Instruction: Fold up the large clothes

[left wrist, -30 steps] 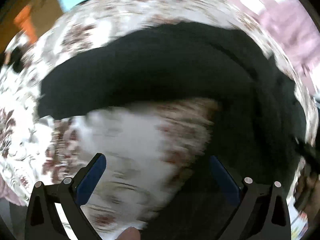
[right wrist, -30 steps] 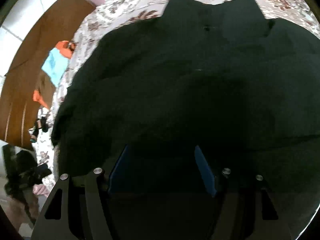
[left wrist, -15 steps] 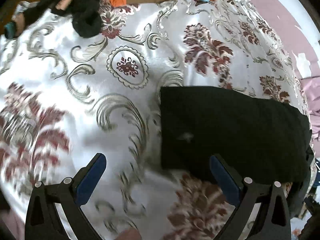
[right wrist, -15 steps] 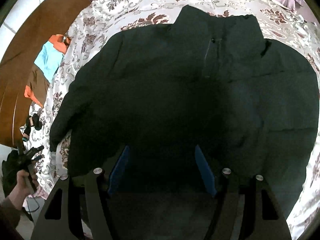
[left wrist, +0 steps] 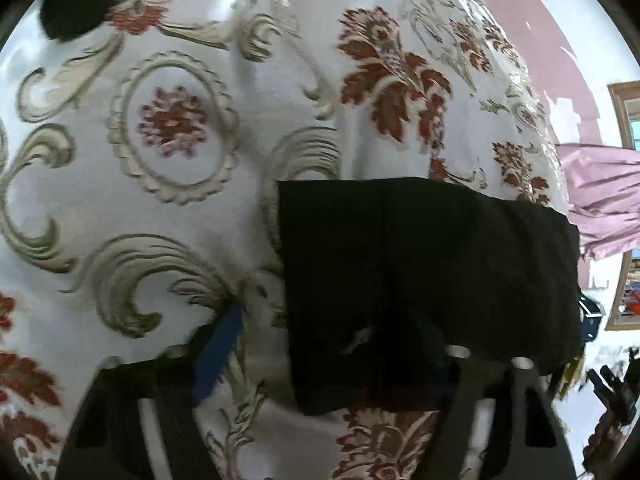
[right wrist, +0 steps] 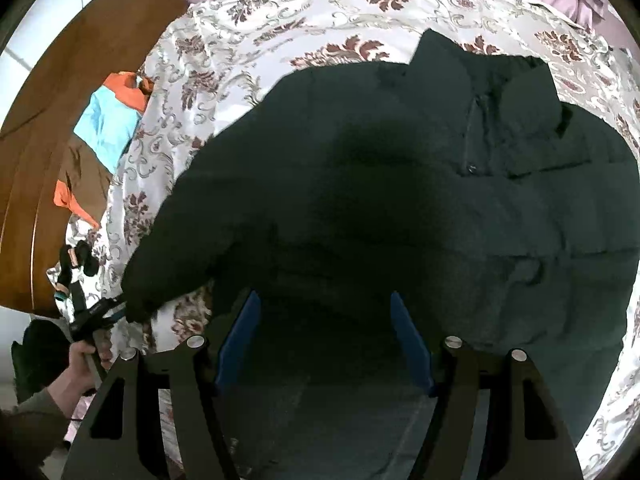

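Bright daylight, fisheye bending at edges, motion blur low in left view, black fabric detail lost

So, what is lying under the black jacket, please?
Under the black jacket lies the floral bedspread, visible all around its edges. Whether anything else lies beneath the jacket cannot be seen; the jacket covers that part fully.

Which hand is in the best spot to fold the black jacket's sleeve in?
Left. The left gripper sits at the sleeve cuff, its fingers just closing around it. The right gripper hangs over the jacket's hem, away from that cuff.
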Available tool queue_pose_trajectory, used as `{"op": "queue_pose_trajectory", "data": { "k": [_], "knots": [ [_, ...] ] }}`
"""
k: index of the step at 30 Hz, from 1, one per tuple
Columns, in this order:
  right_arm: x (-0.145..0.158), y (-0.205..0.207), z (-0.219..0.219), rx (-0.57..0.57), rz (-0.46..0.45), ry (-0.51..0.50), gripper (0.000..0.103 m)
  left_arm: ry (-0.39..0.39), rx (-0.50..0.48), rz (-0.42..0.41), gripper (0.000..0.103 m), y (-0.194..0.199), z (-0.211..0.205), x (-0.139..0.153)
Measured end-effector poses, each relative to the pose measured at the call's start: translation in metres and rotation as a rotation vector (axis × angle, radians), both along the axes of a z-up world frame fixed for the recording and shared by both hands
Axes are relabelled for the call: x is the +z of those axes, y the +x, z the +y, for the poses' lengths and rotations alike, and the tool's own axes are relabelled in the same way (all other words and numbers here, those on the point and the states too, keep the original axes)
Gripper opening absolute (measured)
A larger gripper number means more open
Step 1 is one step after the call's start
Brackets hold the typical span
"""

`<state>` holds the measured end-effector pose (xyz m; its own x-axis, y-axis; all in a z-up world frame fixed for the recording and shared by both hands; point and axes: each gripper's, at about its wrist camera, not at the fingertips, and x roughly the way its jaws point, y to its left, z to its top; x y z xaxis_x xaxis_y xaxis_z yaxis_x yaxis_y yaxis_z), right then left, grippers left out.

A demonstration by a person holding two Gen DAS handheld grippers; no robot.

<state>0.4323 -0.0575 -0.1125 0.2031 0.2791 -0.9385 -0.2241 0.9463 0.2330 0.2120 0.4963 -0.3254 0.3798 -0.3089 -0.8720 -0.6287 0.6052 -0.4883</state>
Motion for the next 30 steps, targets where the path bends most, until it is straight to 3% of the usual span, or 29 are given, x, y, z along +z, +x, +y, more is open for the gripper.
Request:
{"op": "queue_pose_trajectory", "data": {
  "k": [1,2,7,10,12,18,22,24,28,30],
  "knots": [
    [0.001,0.0,0.003,0.003,-0.003,0.006,0.063,-0.007,-0.014,-0.003,0.05,0.004,-0.003,-0.001],
    [0.001,0.001,0.011,0.019,-0.012,0.017,0.063,-0.002,-0.025,0.0,0.048,0.006,-0.005,-0.001],
    [-0.016,0.007,0.065,0.15,0.001,0.032,0.063,-0.014,0.008,0.01,0.047,0.007,-0.003,-0.004],
    [-0.02,0.007,0.094,0.196,0.01,0.066,0.063,-0.072,0.107,0.01,0.047,-0.013,0.005,-0.001],
    [-0.02,0.006,0.108,0.224,0.008,0.092,0.063,-0.065,0.161,0.01,0.047,-0.03,0.001,0.01],
    [-0.029,0.007,0.12,0.265,0.032,0.094,0.063,-0.153,0.133,-0.068,0.061,-0.045,-0.065,0.037],
    [-0.027,0.011,0.121,0.279,0.035,0.102,0.063,-0.363,0.255,-0.125,0.063,-0.025,-0.095,0.01],
    [-0.025,0.011,0.122,0.293,0.028,0.104,0.063,-0.418,0.31,-0.14,0.063,-0.012,-0.102,-0.004],
    [-0.025,0.015,0.124,0.318,0.028,0.11,0.063,-0.42,0.46,-0.149,0.063,0.003,-0.101,-0.017],
    [-0.028,0.018,0.131,0.347,0.021,0.099,0.063,-0.395,0.483,-0.161,0.062,0.012,-0.094,-0.015]
  ]
}}
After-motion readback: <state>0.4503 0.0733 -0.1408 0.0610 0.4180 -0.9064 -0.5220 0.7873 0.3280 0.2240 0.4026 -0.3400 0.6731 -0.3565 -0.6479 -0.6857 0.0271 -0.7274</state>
